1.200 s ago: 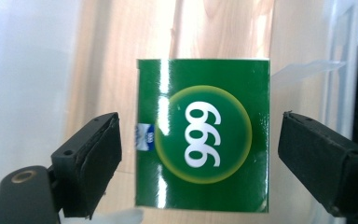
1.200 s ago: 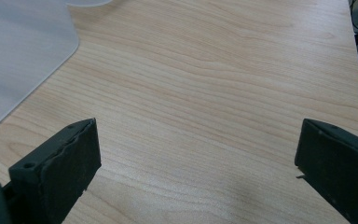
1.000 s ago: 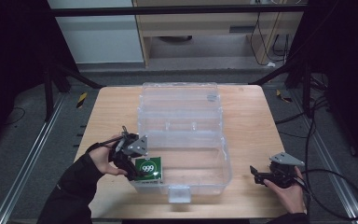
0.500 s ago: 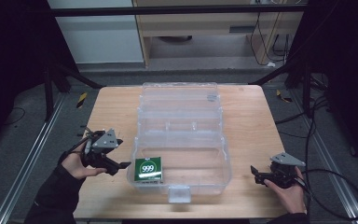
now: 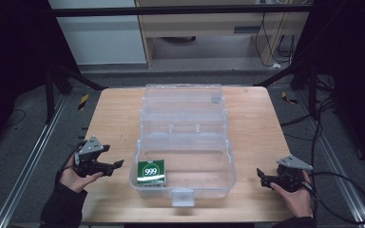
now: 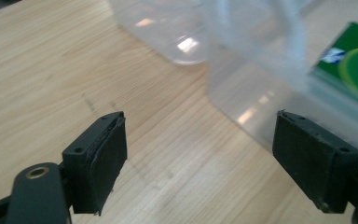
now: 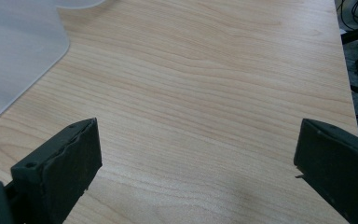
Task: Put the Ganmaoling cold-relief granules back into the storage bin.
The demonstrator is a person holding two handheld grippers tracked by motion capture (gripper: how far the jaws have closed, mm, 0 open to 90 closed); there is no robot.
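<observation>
Black jaws of both the left tool (image 6: 200, 158) and right tool (image 7: 196, 172) gape wide, seemingly empty.

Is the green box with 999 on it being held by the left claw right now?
No, the green box lies inside the clear case, while the left claw is open and apart from it.

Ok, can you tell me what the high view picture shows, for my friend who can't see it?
A clear plastic box sits open on a wooden table with a green packet marked 999 in its near left corner. A person's hands hold the left gripper and right gripper at either side, both open and empty.
</observation>
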